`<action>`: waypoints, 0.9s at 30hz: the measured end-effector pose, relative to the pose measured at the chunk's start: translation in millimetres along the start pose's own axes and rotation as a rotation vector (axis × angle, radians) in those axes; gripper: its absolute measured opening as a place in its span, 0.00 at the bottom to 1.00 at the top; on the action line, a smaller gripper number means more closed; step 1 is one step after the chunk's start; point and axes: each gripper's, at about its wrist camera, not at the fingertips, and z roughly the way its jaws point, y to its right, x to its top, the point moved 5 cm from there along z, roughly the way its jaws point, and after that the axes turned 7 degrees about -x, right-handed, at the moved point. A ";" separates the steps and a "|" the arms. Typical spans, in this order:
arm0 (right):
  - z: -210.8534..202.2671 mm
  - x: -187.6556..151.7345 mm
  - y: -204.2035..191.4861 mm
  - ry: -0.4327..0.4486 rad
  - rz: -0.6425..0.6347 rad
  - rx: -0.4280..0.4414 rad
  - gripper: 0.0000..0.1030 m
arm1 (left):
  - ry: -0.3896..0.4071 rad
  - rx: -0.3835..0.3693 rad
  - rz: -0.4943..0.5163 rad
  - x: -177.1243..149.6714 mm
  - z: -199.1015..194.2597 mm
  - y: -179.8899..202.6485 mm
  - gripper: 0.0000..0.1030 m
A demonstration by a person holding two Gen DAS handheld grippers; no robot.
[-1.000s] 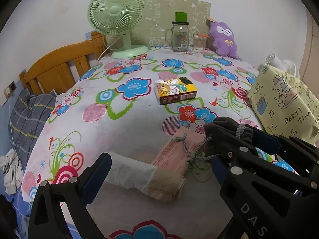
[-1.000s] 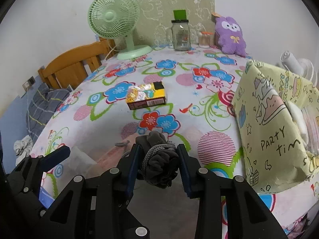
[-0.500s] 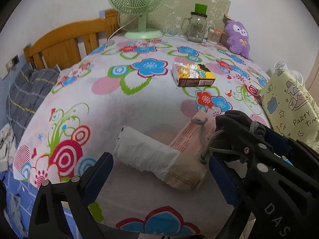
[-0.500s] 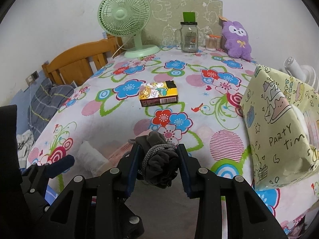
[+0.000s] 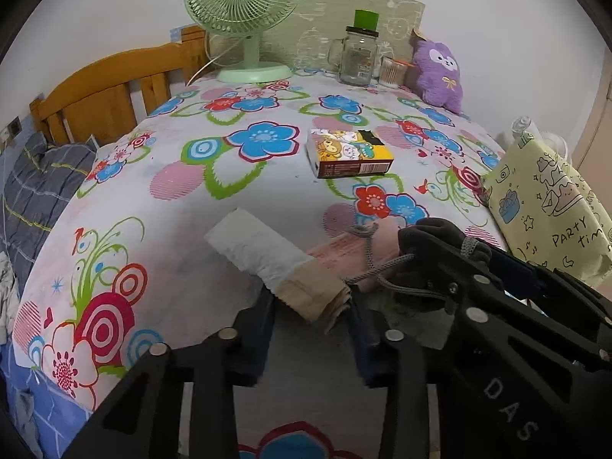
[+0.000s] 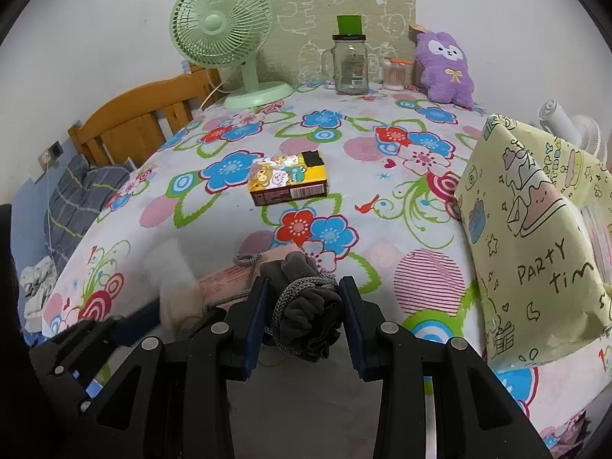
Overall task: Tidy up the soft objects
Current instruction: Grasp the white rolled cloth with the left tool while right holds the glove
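A rolled cloth [image 5: 260, 248], white with a beige near end, lies on the flowered tablecloth [image 5: 172, 275], partly across a pink pack [image 5: 344, 252]. My left gripper [image 5: 311, 321] is closing, and its blue pads touch both sides of the beige end. Just to its right, my right gripper [image 6: 302, 306] is shut on a dark grey drawstring pouch [image 6: 310, 310]. The pouch's grey cord [image 6: 244, 264] trails over the pink pack [image 6: 222, 279]. In the right wrist view the roll [image 6: 168, 267] shows only as a blurred white shape at the left.
A yellow cartoon box [image 5: 350, 153] lies mid-table. At the back stand a green fan [image 5: 244, 19], a glass jar [image 5: 357, 57], a small cup [image 5: 392, 72] and a purple plush [image 5: 438, 72]. A yellow party bag [image 6: 528, 229] stands at the right. A wooden headboard [image 5: 114, 91] is on the left.
The left gripper's jaws went from wide open to closed in on the roll's beige end. The right gripper kept still, its hold on the pouch unchanged.
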 end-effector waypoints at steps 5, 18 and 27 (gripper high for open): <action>-1.8 1.3 3.3 0.002 0.010 0.001 0.39 | 0.011 0.012 0.034 4.0 -2.6 8.7 0.24; -20.8 13.5 15.5 0.044 0.036 0.000 0.39 | 0.063 0.022 0.065 18.5 -18.9 25.0 0.22; -40.9 28.1 24.3 0.088 0.046 -0.006 0.39 | 0.100 0.021 0.085 33.6 -33.2 38.8 0.22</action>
